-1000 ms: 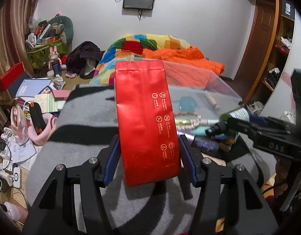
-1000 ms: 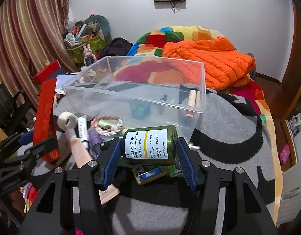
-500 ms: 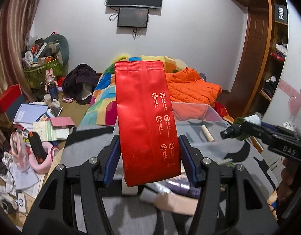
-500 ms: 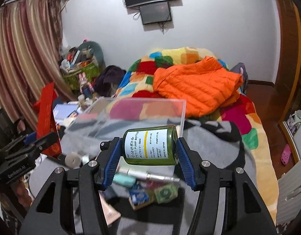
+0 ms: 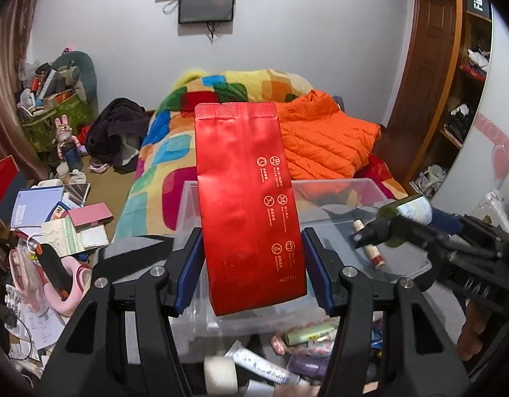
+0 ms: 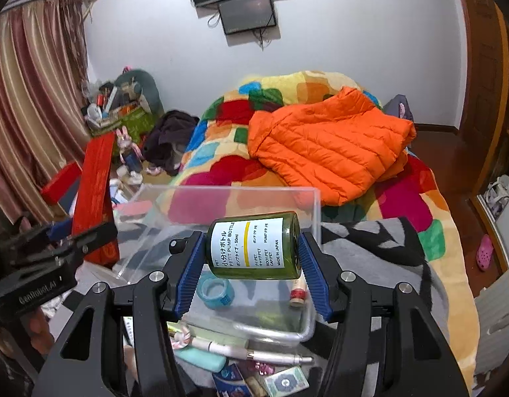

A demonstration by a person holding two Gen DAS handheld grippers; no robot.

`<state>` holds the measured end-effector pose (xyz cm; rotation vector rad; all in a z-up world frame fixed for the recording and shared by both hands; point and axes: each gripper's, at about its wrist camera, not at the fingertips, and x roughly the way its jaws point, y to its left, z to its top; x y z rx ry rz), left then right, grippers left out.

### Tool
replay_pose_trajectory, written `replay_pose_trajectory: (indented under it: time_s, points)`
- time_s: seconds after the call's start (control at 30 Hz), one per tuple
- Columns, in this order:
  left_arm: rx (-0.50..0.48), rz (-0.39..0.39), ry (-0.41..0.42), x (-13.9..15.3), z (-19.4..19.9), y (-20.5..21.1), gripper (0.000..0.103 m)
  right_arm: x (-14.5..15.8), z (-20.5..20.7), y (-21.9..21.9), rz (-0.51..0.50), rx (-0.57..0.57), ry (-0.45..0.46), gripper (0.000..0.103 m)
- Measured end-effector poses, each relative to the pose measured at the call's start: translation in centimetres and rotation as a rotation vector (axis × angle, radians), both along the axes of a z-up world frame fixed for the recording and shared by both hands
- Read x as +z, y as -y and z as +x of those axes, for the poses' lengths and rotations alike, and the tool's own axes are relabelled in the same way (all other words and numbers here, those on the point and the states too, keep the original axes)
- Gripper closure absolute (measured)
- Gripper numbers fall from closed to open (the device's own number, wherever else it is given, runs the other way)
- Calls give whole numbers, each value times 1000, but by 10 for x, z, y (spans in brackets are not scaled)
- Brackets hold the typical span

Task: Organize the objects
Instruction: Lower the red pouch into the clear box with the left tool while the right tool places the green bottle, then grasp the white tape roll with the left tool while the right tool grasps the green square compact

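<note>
left gripper (image 5: 251, 271) clamped low on red pouch (image 5: 247, 198): light, crushable, likely floppy up top. right gripper (image 6: 252, 264) squeezing green pump bottle (image 6: 254, 246) end to end: stiff, slick, over clear bin (image 6: 221, 195).

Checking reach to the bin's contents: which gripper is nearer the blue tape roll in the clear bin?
Right. The right gripper, shut on the green bottle, hangs just above the blue tape roll. The left gripper, holding the red pouch, sits off at the clear bin's left side.

A home bedroom, apparently — quilted bed (image 6: 287, 165), curtains (image 6: 32, 115), floor clutter.
</note>
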<state>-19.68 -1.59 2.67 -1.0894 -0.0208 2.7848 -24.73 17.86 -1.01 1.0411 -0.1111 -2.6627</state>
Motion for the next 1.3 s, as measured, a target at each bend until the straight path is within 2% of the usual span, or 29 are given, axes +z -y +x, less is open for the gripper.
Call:
replay_pose_trajectory:
  time_s: [0.27, 0.5, 0.73, 1.0, 1.1, 1.17, 1.3]
  points:
    - [-14, -16, 90, -26, -26, -8, 45, -25, -16, 20, 73, 37, 70, 50]
    - [-30, -27, 139, -37, -30, -12, 45, -35, -21, 30, 123, 78, 119, 50]
    - [-55, -42, 157, -39, -28, -16, 45, -41, -24, 25, 108, 79, 168, 49]
    - [-45, -42, 104, -23, -15, -12, 44, -26, -10, 18, 112, 84, 118, 49]
    - [-26, -47, 48, -9, -1, -6, 34, -16, -3, 14, 99, 85, 89, 48]
    - [-16, -45, 16, -1, 8, -3, 26, -8, 4, 10, 85, 87, 69, 43]
    - [4, -39, -22, 10, 27, 10, 19, 5, 20, 1, 74, 87, 22, 39]
